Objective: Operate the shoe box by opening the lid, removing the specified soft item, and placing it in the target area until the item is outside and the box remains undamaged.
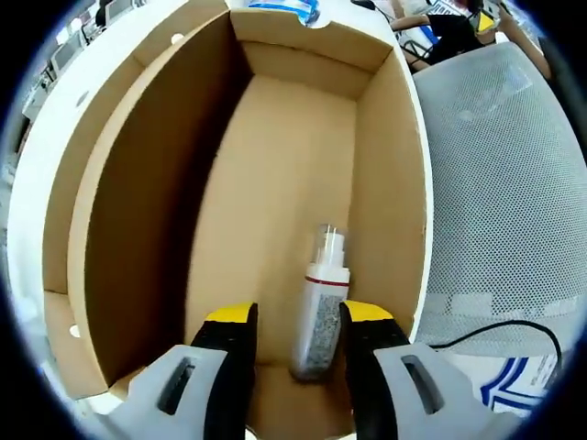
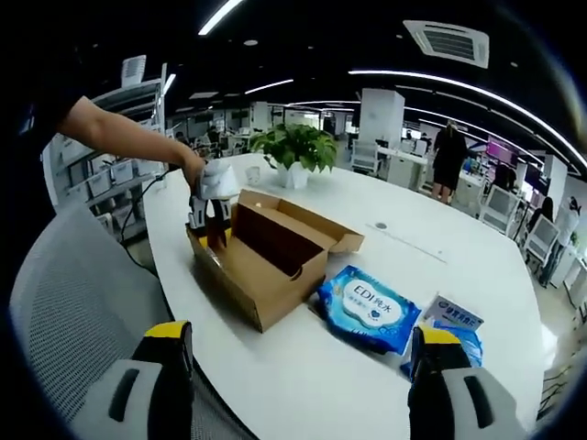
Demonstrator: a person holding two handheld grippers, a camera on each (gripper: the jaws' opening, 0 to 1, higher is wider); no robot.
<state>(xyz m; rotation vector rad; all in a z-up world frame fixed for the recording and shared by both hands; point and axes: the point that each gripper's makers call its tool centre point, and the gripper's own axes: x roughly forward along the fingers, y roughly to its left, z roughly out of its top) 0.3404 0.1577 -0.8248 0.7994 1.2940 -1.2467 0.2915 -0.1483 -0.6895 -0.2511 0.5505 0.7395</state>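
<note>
One small bottle (image 1: 320,316) lay on the floor of the open shoe box (image 1: 119,211), between the spread jaws of the left tool (image 1: 298,316). It looked light, rigid and slick; its middle seemed the safest hold. The right tool (image 2: 298,353) hovered wide apart above the worktop (image 2: 440,266).

Matt brown cardboard shoe box (image 1: 275,183), clear smooth plastic bottle (image 1: 321,307) inside, glossy blue plastic wipes pack (image 2: 369,307) on the smooth white surface (image 2: 459,266), grey mesh chair (image 1: 500,183).
</note>
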